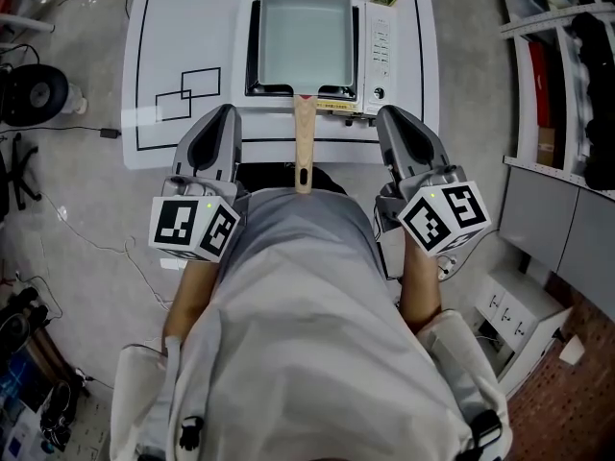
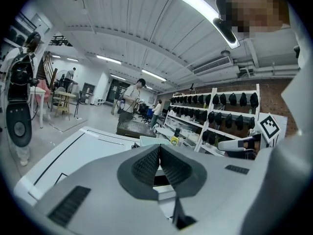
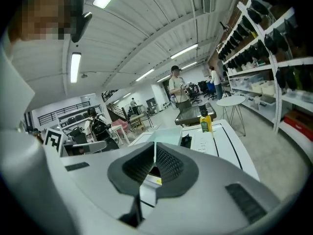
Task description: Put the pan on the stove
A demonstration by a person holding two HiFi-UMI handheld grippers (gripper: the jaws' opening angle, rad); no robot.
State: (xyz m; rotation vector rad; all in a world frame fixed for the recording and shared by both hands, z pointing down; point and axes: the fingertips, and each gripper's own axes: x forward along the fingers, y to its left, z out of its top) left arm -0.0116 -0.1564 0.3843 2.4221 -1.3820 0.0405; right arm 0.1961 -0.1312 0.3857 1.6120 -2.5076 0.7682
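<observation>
pan (image 1: 304, 41) on stove (image 1: 381, 48), empty | left gripper (image 1: 228, 113) jaws together, holding nothing | right gripper (image 1: 389, 115) jaws together, holding nothing

**Room layout.** I take the white rectangular table with black line markings (image 1: 173, 27) as my reference. Around it lies pale grey speckled floor (image 1: 77, 219). To its right I see white shelving hung with dark rounded items (image 2: 220, 104) and grey cabinets (image 1: 562, 224). Beyond it stand a dark workbench (image 2: 129, 129) and a person (image 2: 132, 94). Above it, a white ribbed ceiling (image 2: 137, 28) carries long strip lights (image 2: 205, 11).
</observation>
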